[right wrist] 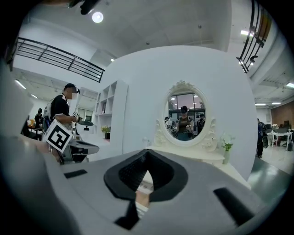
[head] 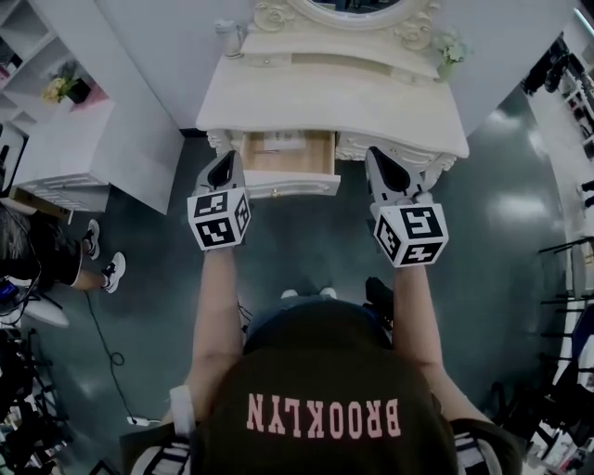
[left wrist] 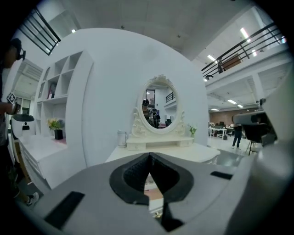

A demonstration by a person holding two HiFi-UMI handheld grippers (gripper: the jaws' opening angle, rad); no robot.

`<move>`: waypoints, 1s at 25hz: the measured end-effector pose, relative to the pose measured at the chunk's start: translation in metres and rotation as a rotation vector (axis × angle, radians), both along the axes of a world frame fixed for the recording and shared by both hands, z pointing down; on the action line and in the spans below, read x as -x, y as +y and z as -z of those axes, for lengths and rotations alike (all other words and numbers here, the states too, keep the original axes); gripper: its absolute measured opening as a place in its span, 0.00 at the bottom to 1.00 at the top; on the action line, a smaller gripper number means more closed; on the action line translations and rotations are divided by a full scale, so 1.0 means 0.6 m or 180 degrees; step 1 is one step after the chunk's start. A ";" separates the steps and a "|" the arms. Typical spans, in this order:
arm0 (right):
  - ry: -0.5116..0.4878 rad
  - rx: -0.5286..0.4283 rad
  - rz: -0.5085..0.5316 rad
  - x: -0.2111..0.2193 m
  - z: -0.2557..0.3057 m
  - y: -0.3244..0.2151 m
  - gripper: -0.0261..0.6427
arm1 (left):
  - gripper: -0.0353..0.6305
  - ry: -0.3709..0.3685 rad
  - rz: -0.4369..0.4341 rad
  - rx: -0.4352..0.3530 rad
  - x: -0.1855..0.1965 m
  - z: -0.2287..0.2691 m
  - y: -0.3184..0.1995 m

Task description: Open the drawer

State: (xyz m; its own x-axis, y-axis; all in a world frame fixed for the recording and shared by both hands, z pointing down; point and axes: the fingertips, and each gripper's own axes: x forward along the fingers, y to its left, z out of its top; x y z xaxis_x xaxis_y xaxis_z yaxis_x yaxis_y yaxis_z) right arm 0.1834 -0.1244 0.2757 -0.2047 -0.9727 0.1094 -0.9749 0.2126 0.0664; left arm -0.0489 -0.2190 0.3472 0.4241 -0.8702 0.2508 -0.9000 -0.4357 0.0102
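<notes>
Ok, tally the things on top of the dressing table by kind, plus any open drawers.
Oval mirror: 1
White cup: 1
Vase of flowers: 1
Open drawer: 1
Total: 4

A desk (head: 371,111) stands against the wall. A mirror (head: 348,7) rises at the desk's back edge, with a cup (head: 228,37) at the back left and a small plant (head: 450,54) at the back right. A drawer (head: 290,184) sticks out of the desk's front, left of centre. The left tongs (head: 223,160) hang just left of the drawer, the right tongs (head: 377,155) to its right. A shelf unit (head: 37,37) stands left of the desk.
</notes>
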 end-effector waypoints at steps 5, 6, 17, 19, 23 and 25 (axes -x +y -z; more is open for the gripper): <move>0.0027 -0.0112 0.0032 -0.006 0.031 -0.027 0.03 | 0.06 0.0065 0.0001 -0.0316 0.002 0.081 -0.017; 0.0024 -0.0141 0.0039 -0.005 0.039 -0.029 0.03 | 0.06 0.0076 -0.0001 -0.0370 0.002 0.096 -0.018; 0.0124 -0.0353 0.0033 -0.019 0.099 -0.040 0.03 | 0.06 0.0100 -0.0104 -0.0742 -0.004 0.191 -0.008; 0.0157 -0.0338 0.0048 -0.020 0.100 -0.039 0.03 | 0.06 0.0116 -0.0112 -0.0758 -0.006 0.197 -0.005; 0.0192 -0.0317 0.0062 -0.021 0.099 -0.037 0.03 | 0.06 0.0159 -0.0122 -0.0785 -0.007 0.204 -0.003; 0.0197 -0.0311 0.0065 -0.021 0.099 -0.036 0.03 | 0.06 0.0207 -0.0122 -0.0775 -0.005 0.203 -0.002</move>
